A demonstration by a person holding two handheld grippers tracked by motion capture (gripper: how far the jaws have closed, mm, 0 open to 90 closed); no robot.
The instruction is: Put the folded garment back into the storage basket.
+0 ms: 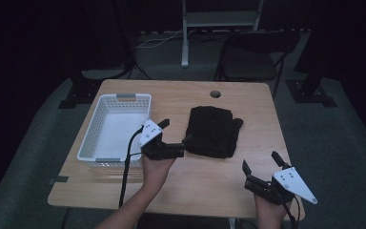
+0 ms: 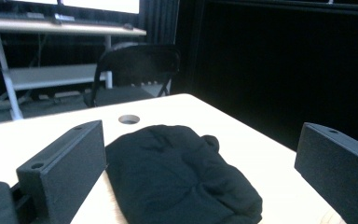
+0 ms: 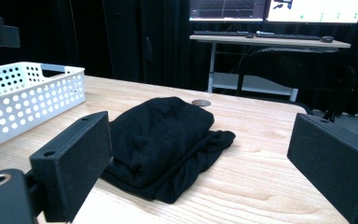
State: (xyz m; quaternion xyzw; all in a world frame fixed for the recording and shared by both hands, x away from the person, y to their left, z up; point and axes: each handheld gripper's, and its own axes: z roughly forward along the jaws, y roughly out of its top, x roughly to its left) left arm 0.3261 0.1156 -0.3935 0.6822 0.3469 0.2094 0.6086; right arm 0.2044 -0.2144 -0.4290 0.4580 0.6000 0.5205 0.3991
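Black fabric: a folded dark cloth (image 1: 213,131) is laid flat near the middle of the wooden table (image 1: 248,102); soft, wrinkled, one rounded corner bulging at its far right edge.
Writing: none can be read on cloth, basket or grippers; the monitors (image 3: 275,9) behind are too small to read.
Cloth surface: plain, no print or tag is seen; in the right gripper view a thicker folded top layer is seen over a thinner layer spread on the wood.
Basket: white perforated plastic basket (image 1: 100,114) with grey handles, set at the table's left, well apart from the cloth.
Left gripper (image 1: 175,135): held between basket and cloth, jaws spread wide, one jaw tip at the cloth's near left edge; contact cannot be told; nothing gripped.
Right gripper (image 1: 261,164): held at the table's near right corner, jaws parted, nothing between them, apart from the cloth.
Table detail: round cable hole (image 1: 215,94) beyond the cloth.
Background: dark folding chair (image 1: 255,57) behind the table.
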